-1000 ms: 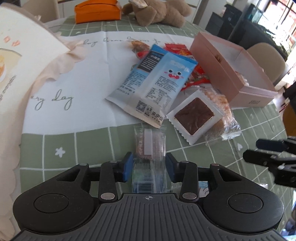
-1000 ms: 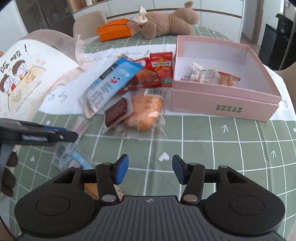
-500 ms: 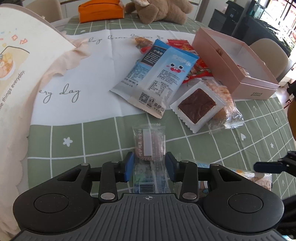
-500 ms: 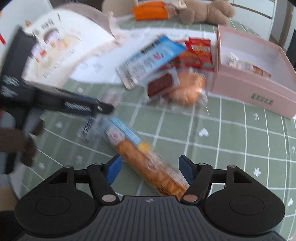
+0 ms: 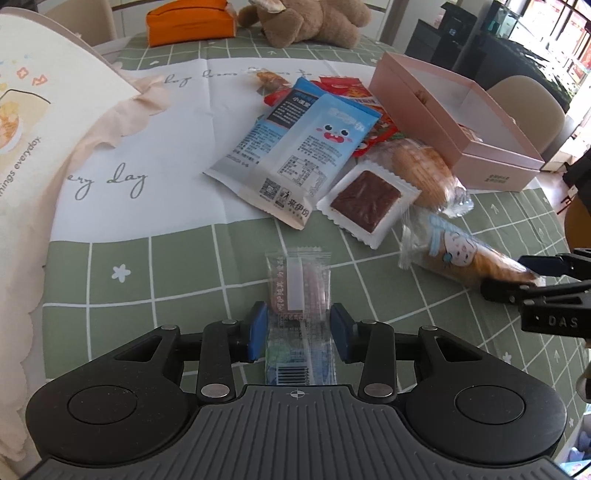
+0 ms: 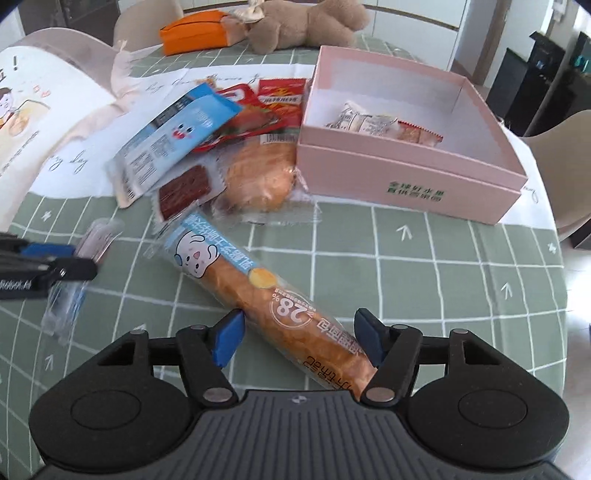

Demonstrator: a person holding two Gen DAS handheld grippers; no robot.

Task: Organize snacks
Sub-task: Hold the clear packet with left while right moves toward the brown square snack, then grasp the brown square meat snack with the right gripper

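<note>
Right gripper (image 6: 299, 338) now astride bread roll (image 6: 266, 295)

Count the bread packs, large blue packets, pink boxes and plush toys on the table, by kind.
Bread packs: 2 (long roll, round bun)
Large blue packets: 2 (front packet, rear packet)
Pink box: 1
Plush toy: 1
Total: 6

Table (image 6: 424, 258): green cloth, white grid. Box (image 6: 406, 177): pink, white inside. Long bread pack (image 6: 266, 284): golden-brown, pale-blue cartoon face. Pouch (image 5: 317, 151): blue and white. Plush bear (image 6: 306, 22): brown. Case (image 6: 192, 33): orange.
</note>
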